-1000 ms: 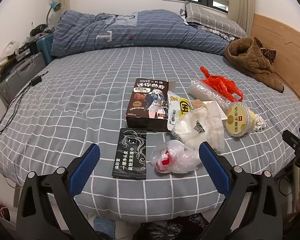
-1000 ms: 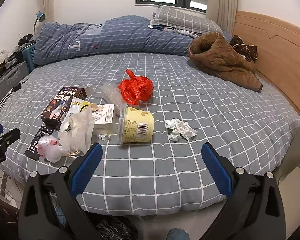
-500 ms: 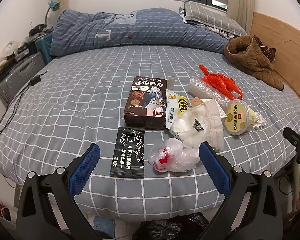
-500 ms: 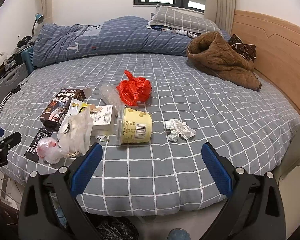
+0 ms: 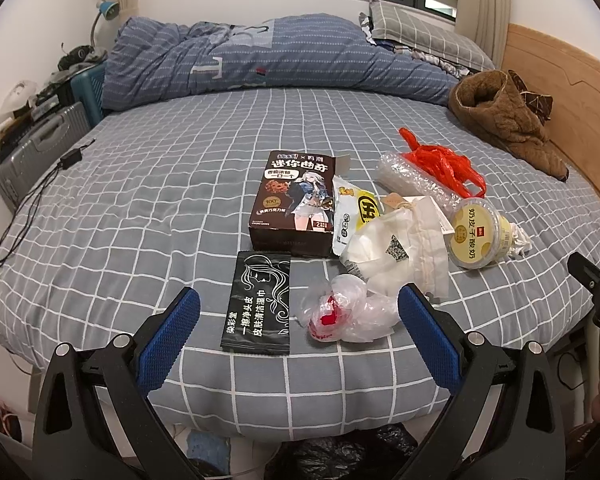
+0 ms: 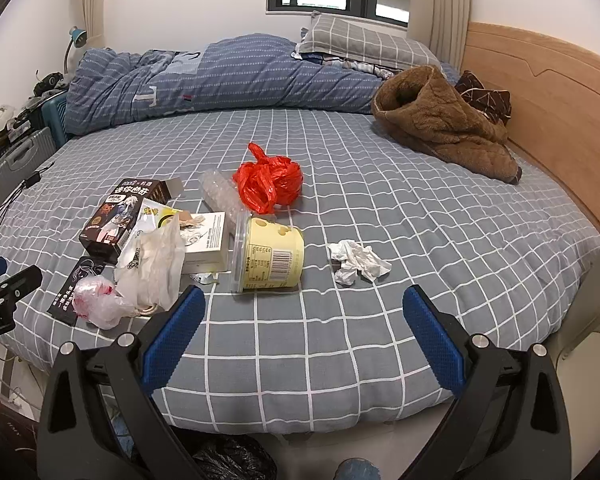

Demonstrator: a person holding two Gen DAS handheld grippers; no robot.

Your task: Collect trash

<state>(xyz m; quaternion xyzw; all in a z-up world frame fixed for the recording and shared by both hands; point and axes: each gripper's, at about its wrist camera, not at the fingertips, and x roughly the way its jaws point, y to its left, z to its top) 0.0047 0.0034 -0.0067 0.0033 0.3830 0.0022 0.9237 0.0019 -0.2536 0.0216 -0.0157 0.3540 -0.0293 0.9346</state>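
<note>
Left gripper [image 5: 298, 312] is hanging with jaws wide apart, gripping nothing, over the near edge of the bed [image 5: 140, 208]. Between its fingers are lying a black sachet [image 5: 259, 302] and a crumpled clear bag [image 5: 346, 311] (red scrap inside). Right gripper [image 6: 304, 320] is gaping too, empty. Beyond it a yellow tub [image 6: 269, 257] is lying on its side, a crumpled tissue [image 6: 356, 263] just beside it. Further back are sitting a brown box [image 5: 294, 200], a red bag [image 6: 270, 182], and a brown jacket [image 6: 440, 124] near the headboard.
</note>
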